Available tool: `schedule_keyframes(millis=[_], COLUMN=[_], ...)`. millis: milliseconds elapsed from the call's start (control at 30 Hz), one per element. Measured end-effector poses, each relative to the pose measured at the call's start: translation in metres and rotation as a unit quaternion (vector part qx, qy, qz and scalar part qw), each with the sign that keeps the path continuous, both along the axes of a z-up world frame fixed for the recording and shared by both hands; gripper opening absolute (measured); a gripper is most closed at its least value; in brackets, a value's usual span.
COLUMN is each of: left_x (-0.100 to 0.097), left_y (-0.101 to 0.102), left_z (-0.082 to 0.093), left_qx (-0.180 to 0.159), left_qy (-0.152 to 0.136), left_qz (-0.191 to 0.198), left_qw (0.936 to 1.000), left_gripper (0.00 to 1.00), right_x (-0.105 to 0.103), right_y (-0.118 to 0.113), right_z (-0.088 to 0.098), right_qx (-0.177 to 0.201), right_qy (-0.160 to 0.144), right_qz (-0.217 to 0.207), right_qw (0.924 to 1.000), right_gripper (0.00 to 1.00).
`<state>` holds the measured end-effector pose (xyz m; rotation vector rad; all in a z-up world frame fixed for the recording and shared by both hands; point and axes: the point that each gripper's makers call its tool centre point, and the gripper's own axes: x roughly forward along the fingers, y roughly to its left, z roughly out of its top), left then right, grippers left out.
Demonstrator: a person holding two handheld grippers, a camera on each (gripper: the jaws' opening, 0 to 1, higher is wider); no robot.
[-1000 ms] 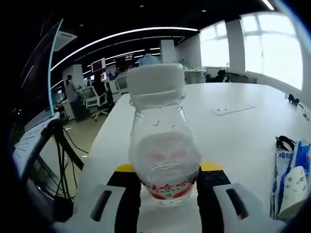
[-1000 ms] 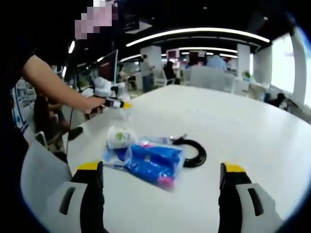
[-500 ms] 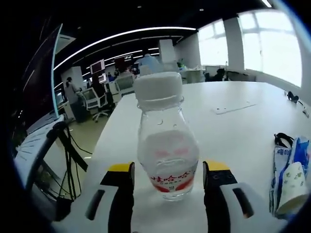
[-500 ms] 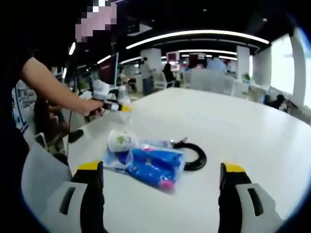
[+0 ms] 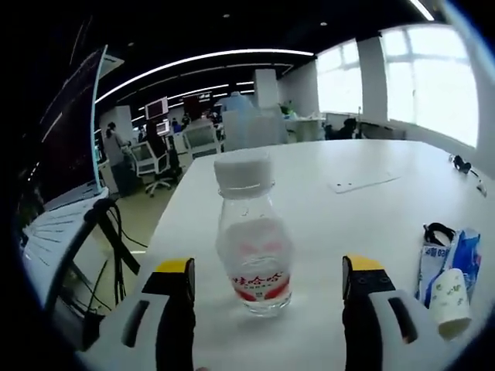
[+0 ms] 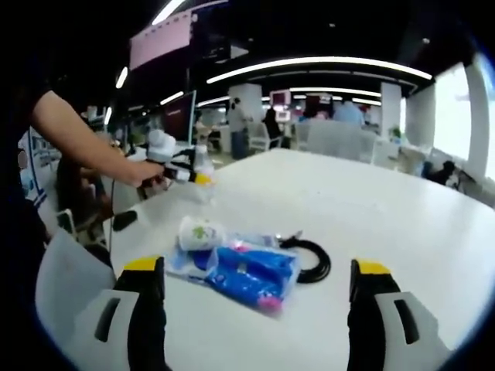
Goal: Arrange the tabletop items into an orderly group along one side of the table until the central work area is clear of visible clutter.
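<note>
A: Where is the bottle [image 5: 254, 247]?

B: In the left gripper view it stands upright on the white table [image 5: 371, 216], near the table's edge, between the two jaws of the left gripper [image 5: 267, 286] but touching neither; it is clear plastic with a white cap and a red-and-white label low on its body.

A: So the left gripper has nothing in it?

B: Nothing; its jaws are spread wide, with a gap on each side of the bottle, one yellow-tipped jaw at 7 o'clock of the view and the other at 5 o'clock.

A: What else lies near it?

B: At 4 o'clock in that view, well apart from the bottle, a blue and white packet [image 5: 448, 259] lies flat; a white paper cup [image 5: 448, 301] with small green marks lies on its side against the packet; a loop of black cable [image 5: 438, 229] sits just beyond the packet's far end.

A: And the right gripper [image 6: 255, 282]?

B: Its jaws stand wide apart too, holding nothing; they hover above the table [image 6: 387, 209]; ahead of them in the right gripper view are the packet [image 6: 247, 270], the cup [image 6: 199, 232] at its 11 o'clock end, and the cable [image 6: 309, 259] touching its 2 o'clock side.

A: Can you see the left gripper from there?

B: Yes, at 10 o'clock, held in the person's hand [image 6: 147, 171]; the bottle [image 6: 203, 166] stands just past its yellow tips.
</note>
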<state>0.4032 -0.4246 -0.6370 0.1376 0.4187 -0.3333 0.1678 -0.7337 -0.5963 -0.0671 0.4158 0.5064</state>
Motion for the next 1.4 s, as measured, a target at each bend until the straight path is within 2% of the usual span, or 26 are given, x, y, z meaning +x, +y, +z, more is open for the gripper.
schedule_keyframes(millis=[333, 733, 867, 1400], left_x=[-0.013, -0.027, -0.035, -0.064], left_y=[-0.004, -0.015, -0.017, -0.016], left_z=[0.011, 0.023, 0.023, 0.032], left_qx=[0.006, -0.022, -0.029, -0.036], left_qy=[-0.003, -0.005, 0.003, 0.0], left_qz=[-0.012, -0.023, -0.028, -0.036], left_qw=[0.9999, 0.9995, 0.9992, 0.9987], left_gripper=[0.79, 0.88, 0.9, 0.9], right_x=[-0.004, -0.01, -0.012, -0.023], right_y=[0.005, 0.007, 0.009, 0.021], right_z=[0.008, 0.015, 0.015, 0.021], right_qx=[0.001, 0.006, 0.001, 0.001], right_qy=[-0.012, -0.021, -0.023, -0.034], right_qz=[0.01, 0.012, 0.019, 0.034], right_qw=[0.9999, 0.9997, 0.9996, 0.9989], right_gripper=[0.98, 0.98, 0.98, 0.98])
